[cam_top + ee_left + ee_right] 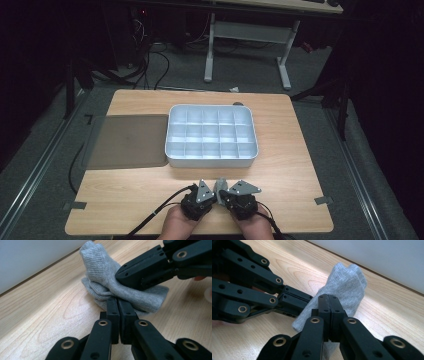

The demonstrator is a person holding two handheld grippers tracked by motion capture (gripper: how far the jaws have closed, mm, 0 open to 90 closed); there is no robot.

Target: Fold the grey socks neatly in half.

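A grey knitted sock [220,183] lies bunched on the wooden table [125,200] near its front edge, between my two grippers. My left gripper [215,194] comes at it from the left. In the left gripper view its jaws [117,301] are shut and pinch the lower fold of the sock [100,270]. From the right comes my right gripper [224,194]. The right gripper view has its jaws [328,298] shut on the sock [344,280], with fabric showing above and below them. The two sets of jaws nearly touch each other.
A pale tray [168,150] divided into several compartments stands in the middle of the table, just behind the sock. A dark flat mat [127,141] lies to its left. Bare wood flanks both hands. Beyond the table stand a desk frame and cables.
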